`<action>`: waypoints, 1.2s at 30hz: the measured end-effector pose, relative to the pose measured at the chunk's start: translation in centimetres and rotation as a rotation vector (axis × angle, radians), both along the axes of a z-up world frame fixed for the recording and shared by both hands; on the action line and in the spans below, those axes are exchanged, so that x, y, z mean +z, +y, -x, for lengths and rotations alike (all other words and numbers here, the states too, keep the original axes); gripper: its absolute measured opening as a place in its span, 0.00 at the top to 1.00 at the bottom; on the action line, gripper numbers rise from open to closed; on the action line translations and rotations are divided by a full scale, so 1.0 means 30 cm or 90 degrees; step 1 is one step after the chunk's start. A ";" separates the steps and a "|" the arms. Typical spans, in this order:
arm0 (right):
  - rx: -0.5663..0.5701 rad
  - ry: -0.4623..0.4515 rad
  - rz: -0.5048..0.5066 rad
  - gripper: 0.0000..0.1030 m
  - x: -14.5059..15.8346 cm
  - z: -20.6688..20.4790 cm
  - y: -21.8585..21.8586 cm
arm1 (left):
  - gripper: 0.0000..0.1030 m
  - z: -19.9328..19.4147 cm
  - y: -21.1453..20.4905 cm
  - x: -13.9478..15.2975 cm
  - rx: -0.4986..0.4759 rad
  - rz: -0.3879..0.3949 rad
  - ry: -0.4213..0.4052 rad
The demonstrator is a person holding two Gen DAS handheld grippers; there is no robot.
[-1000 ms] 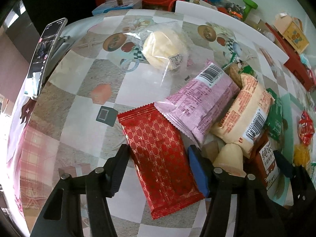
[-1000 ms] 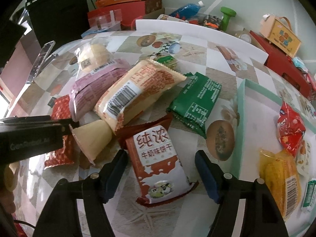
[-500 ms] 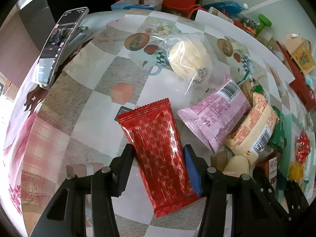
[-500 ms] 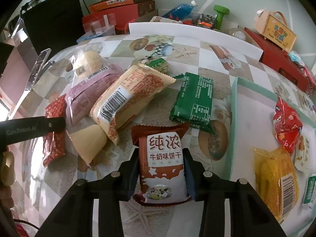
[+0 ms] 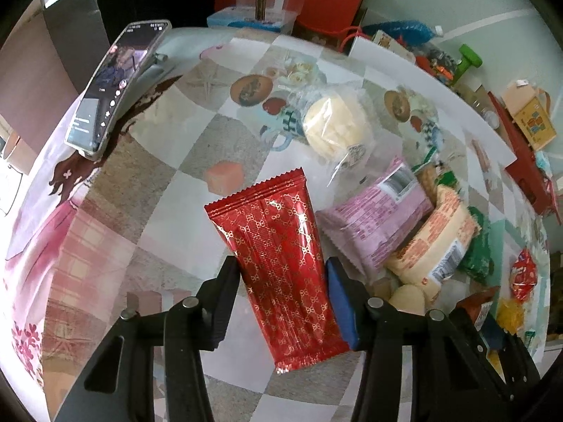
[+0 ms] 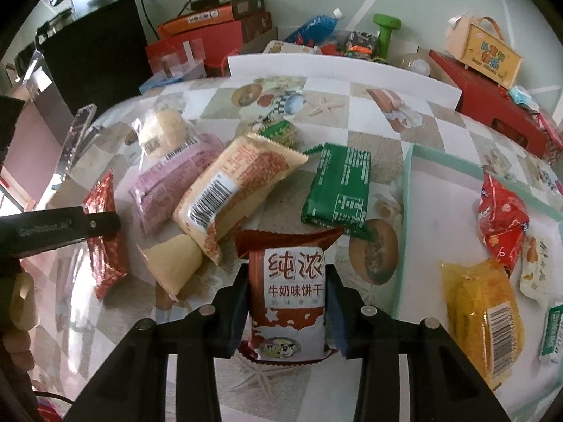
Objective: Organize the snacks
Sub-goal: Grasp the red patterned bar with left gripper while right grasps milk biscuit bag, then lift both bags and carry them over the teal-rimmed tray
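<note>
Both tongs are clamped, one pack each. Left gripper [image 5: 281,292] pinches the red foil packet [image 5: 278,263] across its width, roughly mid-length; right gripper [image 6: 286,302] squeezes the milk biscuit pack [image 6: 286,292] by its sides, fingers w/ blue pads [image 6: 336,313] pressed in.

Judgement on doing this well: lift each straight up before swinging twd the tray [image 6: 404,211] at right, so nothing drags the pile along. Red packet is long & floppy, its far end is likely to droop; keep it level, no extra squeeze since biscuits crush. Go one at a time over the tray rim, set down flat in bare space near the left wall, not on the yellow pack [image 6: 482,320] or red candy bag [image 6: 499,218].

Looks: red packet is glossy, gold link pattern, serrated ends, lying at the left edge of the pile. Biscuit pack is brown-red & white w/ Chinese text & a cow picture, nearest of the heap, just left of the tray. Pink pack [image 6: 172,186], cream-orange pack [image 6: 239,183] & green pack [image 6: 337,190] lie behind on the table [image 5: 140,211].
</note>
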State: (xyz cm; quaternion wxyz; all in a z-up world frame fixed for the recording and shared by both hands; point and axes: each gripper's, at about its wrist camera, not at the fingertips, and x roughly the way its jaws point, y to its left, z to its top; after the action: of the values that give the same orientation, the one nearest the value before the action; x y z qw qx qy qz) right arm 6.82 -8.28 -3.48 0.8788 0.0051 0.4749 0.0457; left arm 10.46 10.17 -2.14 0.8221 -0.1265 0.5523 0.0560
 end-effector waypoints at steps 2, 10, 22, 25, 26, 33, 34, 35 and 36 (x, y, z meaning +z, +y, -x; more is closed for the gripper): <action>-0.001 -0.016 -0.004 0.59 0.025 0.009 -0.002 | 0.51 0.011 -0.004 0.021 0.001 -0.002 -0.011; -0.010 -0.050 -0.017 0.59 0.087 0.038 -0.015 | 0.53 0.053 -0.021 0.121 -0.006 -0.002 -0.061; -0.049 -0.073 -0.037 0.59 0.137 0.062 -0.094 | 0.55 0.072 -0.109 0.199 -0.042 -0.003 -0.104; -0.061 -0.081 -0.041 0.59 0.152 0.068 -0.119 | 0.55 0.078 -0.128 0.216 -0.051 -0.004 -0.114; -0.065 -0.083 -0.042 0.59 0.157 0.071 -0.126 | 0.55 0.079 -0.133 0.222 -0.053 -0.004 -0.117; -0.092 -0.107 -0.051 0.59 0.207 0.103 -0.187 | 0.55 0.097 -0.185 0.280 -0.076 -0.004 -0.148; -0.096 -0.110 -0.052 0.59 0.214 0.107 -0.198 | 0.55 0.100 -0.195 0.288 -0.080 -0.004 -0.152; -0.104 -0.115 -0.052 0.59 0.225 0.115 -0.216 | 0.55 0.103 -0.203 0.294 -0.083 -0.004 -0.155; -0.108 -0.119 -0.053 0.59 0.232 0.120 -0.228 | 0.55 0.107 -0.214 0.300 -0.087 -0.005 -0.158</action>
State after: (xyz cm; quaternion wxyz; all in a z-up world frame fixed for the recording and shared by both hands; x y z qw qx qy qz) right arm 3.21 -15.13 3.49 0.9189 0.0775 0.3866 -0.0091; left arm 7.26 3.75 6.86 0.8866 -0.0914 0.4532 -0.0141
